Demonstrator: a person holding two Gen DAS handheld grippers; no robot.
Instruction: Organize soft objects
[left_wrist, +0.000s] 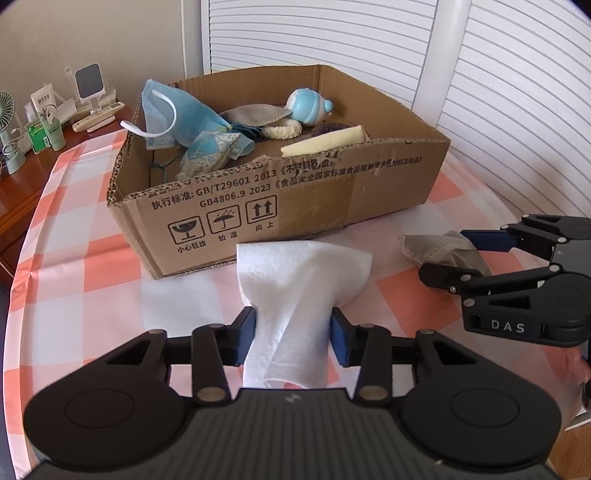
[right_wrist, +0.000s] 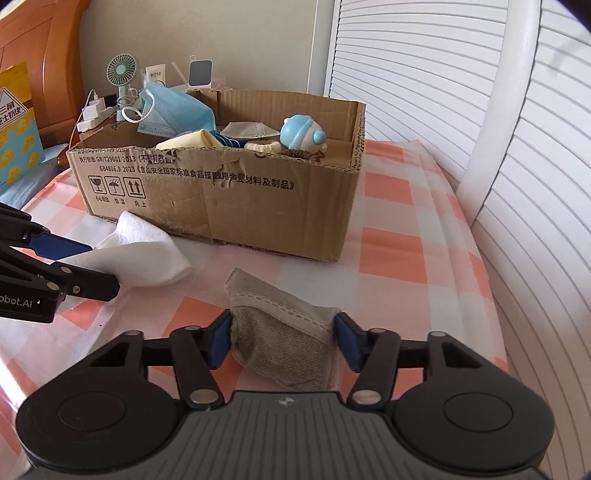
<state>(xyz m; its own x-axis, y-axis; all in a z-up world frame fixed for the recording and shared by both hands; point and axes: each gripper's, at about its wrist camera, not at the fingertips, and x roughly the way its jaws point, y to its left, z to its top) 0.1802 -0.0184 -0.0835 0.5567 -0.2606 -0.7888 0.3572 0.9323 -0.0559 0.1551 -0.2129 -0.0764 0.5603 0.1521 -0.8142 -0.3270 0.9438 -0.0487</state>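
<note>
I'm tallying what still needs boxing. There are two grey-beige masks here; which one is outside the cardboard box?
The grey-beige mask pinched in the right hand-held gripper, over the checked cloth. The other grey-beige mask lies inside the cardboard box.

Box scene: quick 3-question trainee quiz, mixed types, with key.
1. True or false: the left gripper is shut on the white cloth.
2. What does the right gripper hold? A) blue mask B) grey mask C) yellow cloth
3. Fill in: the blue toy lies inside the ____.

Key
1. True; both pads press the cloth.
2. B; the grey mask sits between its pads, outside the box.
3. Box.
</note>
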